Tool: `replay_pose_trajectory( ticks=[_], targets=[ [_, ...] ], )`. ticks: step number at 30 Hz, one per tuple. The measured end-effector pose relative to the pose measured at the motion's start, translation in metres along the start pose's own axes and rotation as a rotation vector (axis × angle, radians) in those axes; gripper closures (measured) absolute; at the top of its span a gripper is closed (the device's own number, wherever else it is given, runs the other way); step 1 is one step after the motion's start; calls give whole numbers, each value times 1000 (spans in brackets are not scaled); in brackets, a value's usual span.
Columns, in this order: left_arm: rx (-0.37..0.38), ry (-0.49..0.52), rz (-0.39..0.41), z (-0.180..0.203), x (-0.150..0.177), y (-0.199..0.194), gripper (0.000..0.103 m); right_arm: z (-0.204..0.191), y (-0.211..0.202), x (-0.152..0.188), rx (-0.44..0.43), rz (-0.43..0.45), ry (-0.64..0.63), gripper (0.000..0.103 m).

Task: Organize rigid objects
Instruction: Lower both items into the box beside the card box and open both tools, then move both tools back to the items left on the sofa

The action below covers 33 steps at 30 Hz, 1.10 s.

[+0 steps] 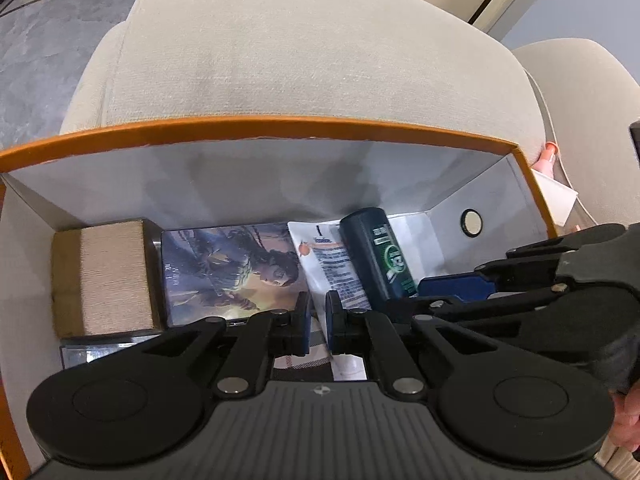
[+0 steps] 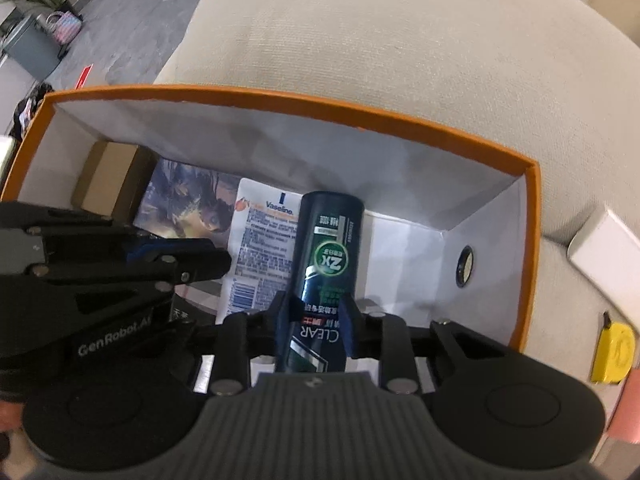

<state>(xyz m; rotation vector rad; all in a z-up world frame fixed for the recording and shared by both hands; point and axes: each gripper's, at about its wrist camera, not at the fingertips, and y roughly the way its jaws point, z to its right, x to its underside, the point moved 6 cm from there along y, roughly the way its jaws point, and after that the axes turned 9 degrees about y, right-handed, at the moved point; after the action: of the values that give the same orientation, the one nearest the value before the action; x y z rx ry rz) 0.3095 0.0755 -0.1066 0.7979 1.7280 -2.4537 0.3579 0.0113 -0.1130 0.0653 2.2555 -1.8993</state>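
An orange-rimmed box (image 1: 256, 128) (image 2: 320, 110) sits on a beige sofa. Inside lie a tan block (image 1: 106, 276) (image 2: 104, 176), an illustrated book (image 1: 228, 268) (image 2: 188, 204), a white Vaseline tube (image 1: 332, 268) (image 2: 266, 240) and a dark green CLEAR bottle (image 1: 378, 256) (image 2: 326, 264). My right gripper (image 2: 316, 328) is shut on the bottle's lower end inside the box; it shows in the left wrist view (image 1: 452, 288). My left gripper (image 1: 318, 324) hovers over the tube's lower end, jaws nearly closed, a narrow gap between the pads, nothing held.
A beige sofa cushion (image 1: 312, 48) (image 2: 400, 40) rises behind the box. A yellow tape measure (image 2: 614, 352) and a white flat object (image 2: 604, 244) lie on the sofa to the right. The box's right wall has a round hole (image 1: 471, 222) (image 2: 465, 266).
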Motion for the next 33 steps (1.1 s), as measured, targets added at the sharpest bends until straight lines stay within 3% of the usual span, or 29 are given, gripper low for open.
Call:
replay_pose_trajectory(
  ticks=[5,10,15,19,28,33],
  targets=[
    [-40,58,31,13,-5,-16,96,-3,-14,0,34,75,-61,76],
    [-53,128,85,35,-11,-43,94,1,-63,7,-18,217,-60,74],
    [-38,253,176,77,-21,-69,94,29,-106,18,-57,357,-5,70],
    [-23,381,206,121,-30,-75,93,70,-131,30,4,451,19,63],
    [-13,662,173,208,-46,-26,79,194,-124,69,172,460,221,62],
    [-73,846,134,243,-52,9,72,247,-97,74,176,394,329,45]
  ],
)
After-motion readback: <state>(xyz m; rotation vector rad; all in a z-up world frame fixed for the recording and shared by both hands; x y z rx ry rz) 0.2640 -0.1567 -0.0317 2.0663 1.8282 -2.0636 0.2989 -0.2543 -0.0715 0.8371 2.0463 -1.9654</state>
